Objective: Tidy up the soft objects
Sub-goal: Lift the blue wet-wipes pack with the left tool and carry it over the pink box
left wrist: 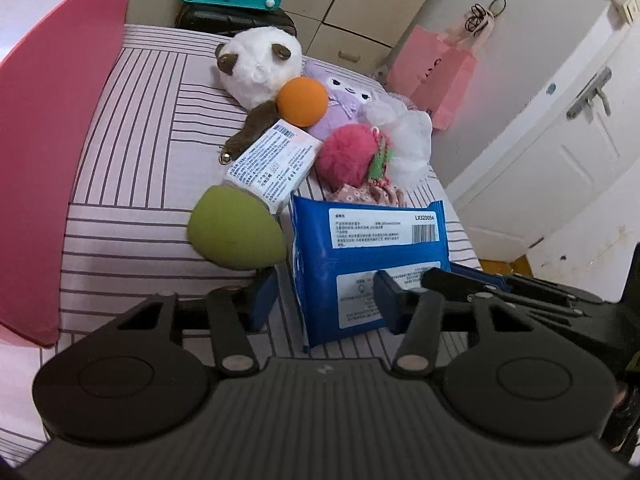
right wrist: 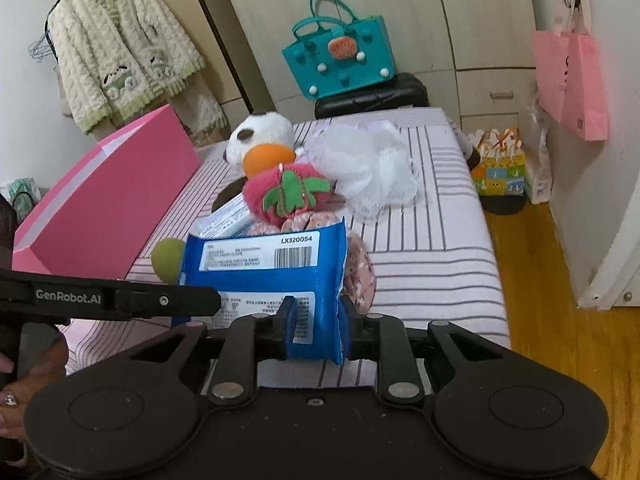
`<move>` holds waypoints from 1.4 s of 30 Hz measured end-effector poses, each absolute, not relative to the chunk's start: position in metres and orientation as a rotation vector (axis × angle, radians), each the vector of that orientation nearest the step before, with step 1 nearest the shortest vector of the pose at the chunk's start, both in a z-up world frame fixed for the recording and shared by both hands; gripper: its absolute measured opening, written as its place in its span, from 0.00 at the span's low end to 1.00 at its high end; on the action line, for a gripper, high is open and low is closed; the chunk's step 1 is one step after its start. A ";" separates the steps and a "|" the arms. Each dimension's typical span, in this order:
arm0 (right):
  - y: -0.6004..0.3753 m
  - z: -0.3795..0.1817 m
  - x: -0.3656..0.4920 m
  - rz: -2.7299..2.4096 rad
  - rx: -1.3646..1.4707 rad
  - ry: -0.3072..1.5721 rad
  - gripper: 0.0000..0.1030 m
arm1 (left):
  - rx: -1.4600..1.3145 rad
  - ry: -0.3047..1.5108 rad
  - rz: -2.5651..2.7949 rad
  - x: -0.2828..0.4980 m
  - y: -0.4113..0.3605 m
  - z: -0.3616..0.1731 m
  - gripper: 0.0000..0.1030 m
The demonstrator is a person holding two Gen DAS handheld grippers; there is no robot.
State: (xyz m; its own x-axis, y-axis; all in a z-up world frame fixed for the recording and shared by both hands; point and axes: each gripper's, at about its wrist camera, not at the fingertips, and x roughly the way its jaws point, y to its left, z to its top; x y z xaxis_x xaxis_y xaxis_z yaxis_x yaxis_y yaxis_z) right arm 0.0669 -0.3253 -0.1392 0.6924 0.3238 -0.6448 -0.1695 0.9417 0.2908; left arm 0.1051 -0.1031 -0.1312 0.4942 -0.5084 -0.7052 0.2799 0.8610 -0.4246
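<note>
A blue wipes pack [right wrist: 276, 276] stands on the striped bed, and my right gripper [right wrist: 318, 330] is shut on its lower edge. In the left wrist view the pack [left wrist: 368, 256] sits between the fingers of my left gripper [left wrist: 324, 300], which is open around it; the right gripper's fingers [left wrist: 472, 286] reach in from the right. Behind lie a green sponge egg [left wrist: 236, 234], a white soap box [left wrist: 276, 160], an orange ball [left wrist: 302, 100], a panda plush [left wrist: 260, 64], a purple plush [left wrist: 344, 96], a red strawberry plush [left wrist: 352, 154], a white mesh puff [right wrist: 372, 168] and a floral fabric piece [right wrist: 360, 268].
A pink box [right wrist: 104, 216] stands on the left of the bed [right wrist: 432, 264]. A teal bag [right wrist: 340, 56] sits on a black case beyond the bed. A pink bag [right wrist: 572, 80] hangs on the right wall. The wooden floor [right wrist: 560, 320] lies right of the bed.
</note>
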 end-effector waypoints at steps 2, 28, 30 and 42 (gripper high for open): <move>-0.325 -0.142 0.068 0.287 0.221 0.773 0.26 | -0.258 0.933 -0.485 0.103 -0.105 -0.132 0.41; -0.316 -0.123 0.046 0.351 0.206 0.805 0.30 | -0.133 1.000 -0.609 0.069 -0.102 -0.107 0.32; -0.315 -0.122 0.043 0.362 0.206 0.816 0.30 | -0.127 1.024 -0.619 0.067 -0.097 -0.106 0.32; -0.274 -0.105 0.025 0.480 0.161 0.890 0.38 | -0.118 1.073 -0.609 0.034 -0.049 -0.083 0.32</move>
